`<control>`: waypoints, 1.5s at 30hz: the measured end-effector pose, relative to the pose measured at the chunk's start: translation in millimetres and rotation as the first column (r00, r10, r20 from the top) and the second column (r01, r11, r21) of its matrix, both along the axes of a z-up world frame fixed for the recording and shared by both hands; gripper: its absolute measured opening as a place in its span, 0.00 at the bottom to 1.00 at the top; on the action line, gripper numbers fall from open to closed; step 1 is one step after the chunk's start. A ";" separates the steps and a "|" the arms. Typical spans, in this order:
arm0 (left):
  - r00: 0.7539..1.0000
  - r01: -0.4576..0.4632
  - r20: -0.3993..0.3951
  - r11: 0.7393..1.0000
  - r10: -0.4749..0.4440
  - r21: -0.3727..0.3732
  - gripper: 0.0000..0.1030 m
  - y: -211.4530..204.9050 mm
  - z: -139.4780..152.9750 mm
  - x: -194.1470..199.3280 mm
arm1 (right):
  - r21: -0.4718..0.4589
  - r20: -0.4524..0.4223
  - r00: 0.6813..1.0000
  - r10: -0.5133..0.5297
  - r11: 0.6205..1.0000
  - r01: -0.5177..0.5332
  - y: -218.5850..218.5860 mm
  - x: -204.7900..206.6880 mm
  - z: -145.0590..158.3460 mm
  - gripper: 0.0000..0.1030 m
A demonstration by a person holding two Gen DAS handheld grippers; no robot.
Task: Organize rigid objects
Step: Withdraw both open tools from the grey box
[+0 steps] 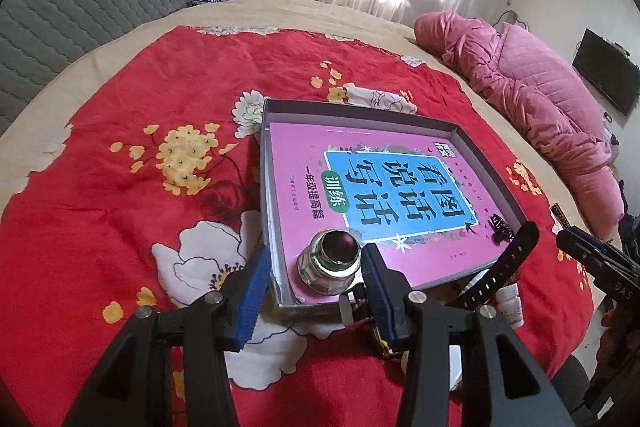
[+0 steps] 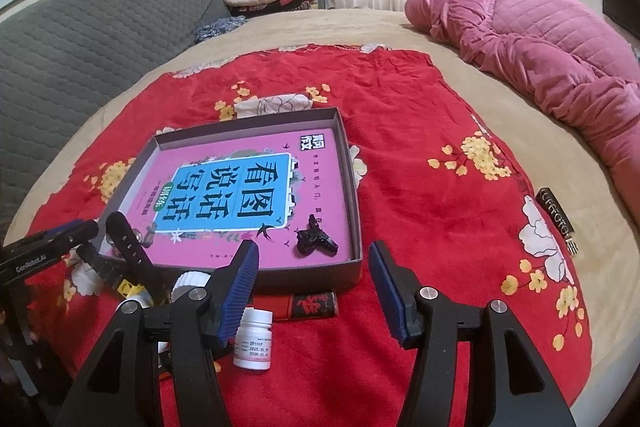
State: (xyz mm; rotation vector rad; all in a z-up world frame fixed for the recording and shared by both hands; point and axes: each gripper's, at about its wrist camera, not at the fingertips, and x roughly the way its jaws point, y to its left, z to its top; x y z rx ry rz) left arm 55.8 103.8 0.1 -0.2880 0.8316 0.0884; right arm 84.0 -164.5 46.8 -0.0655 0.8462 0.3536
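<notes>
Glass jar (image 1: pixel 329 261) stands upright in tray (image 1: pixel 486 151), between left gripper (image 1: pixel 316 267) jaws.

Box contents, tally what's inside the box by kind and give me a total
Book: 1
Glass jar: 1
Black hair clip: 1
Total inside the box: 3

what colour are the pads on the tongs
Blue ribbed pads on black tongs, clearest in the right wrist view.
</notes>
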 end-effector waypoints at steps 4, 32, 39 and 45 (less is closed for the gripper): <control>1.000 0.000 0.020 1.000 0.000 0.008 0.45 -3.4 6.5 -4.4 | 0.017 -0.006 1.000 0.006 1.000 -0.006 1.8 -4.8 -0.7 0.58; 0.996 0.058 0.073 0.998 -0.057 -0.001 0.52 -40.7 36.6 -30.7 | 0.073 0.062 0.998 0.019 0.997 -0.024 -2.7 -20.4 17.0 0.69; 0.996 0.081 0.044 0.997 -0.082 0.004 0.52 -52.6 33.8 -38.9 | 0.082 0.069 0.997 0.022 0.996 -0.028 -3.4 -23.7 20.6 0.70; 0.994 0.106 0.013 0.994 -0.106 0.002 0.52 -63.1 29.6 -42.2 | 0.083 0.059 0.998 0.028 0.996 -0.033 -4.1 -30.1 19.1 0.70</control>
